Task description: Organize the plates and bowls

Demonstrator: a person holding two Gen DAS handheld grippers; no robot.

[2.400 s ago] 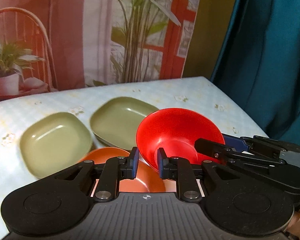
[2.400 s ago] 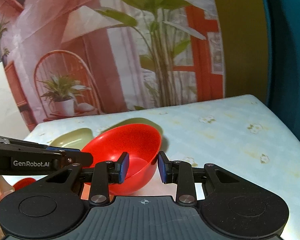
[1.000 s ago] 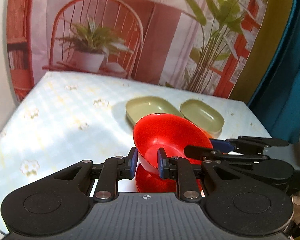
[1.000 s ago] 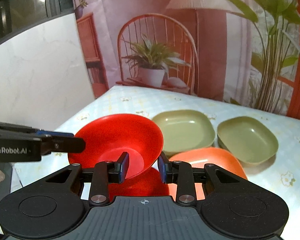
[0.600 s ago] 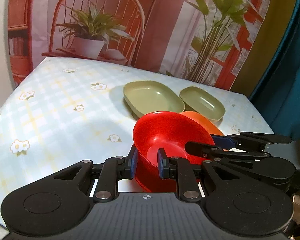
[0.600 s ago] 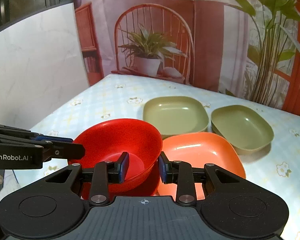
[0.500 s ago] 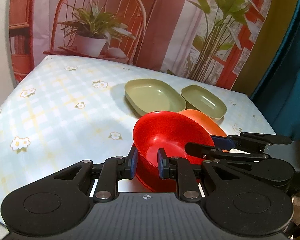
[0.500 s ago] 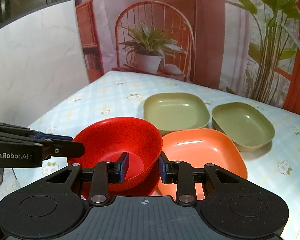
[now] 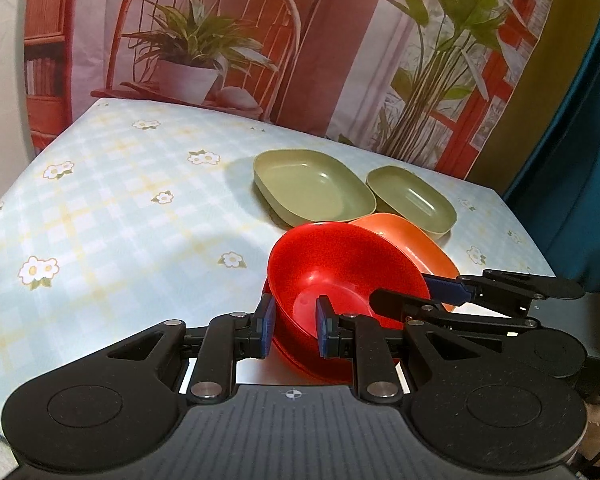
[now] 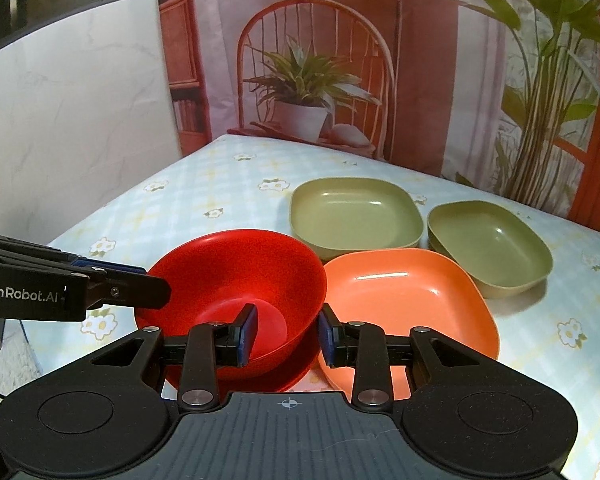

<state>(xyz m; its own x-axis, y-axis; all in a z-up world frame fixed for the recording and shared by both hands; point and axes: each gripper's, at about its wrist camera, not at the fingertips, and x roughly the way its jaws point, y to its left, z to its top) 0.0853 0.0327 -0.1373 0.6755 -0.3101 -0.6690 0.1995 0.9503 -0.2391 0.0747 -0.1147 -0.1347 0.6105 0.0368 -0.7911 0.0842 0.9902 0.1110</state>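
My left gripper [image 9: 292, 330] and right gripper [image 10: 287, 334] each clamp the rim of one round glossy red plastic bowl [image 10: 236, 292], mouth up, lower centre of frame. Since a second ago it has sunk into a second red bowl [image 10: 288, 376] beside the orange square plate [image 10: 412, 296].

1. Top bowl [image 10: 236, 280] sits nested in lower bowl [image 10: 292, 376], at near-left of table [image 10: 204, 196].
2. Plate [image 10: 412, 300] lies just R of the bowls (touching or not, can't tell).
3. Left dish [image 10: 356, 216] lies behind bowls & plate, approx. between them.
4. Right dish [image 10: 492, 248] is just beside left dish on its R, behind plate's far R corner.
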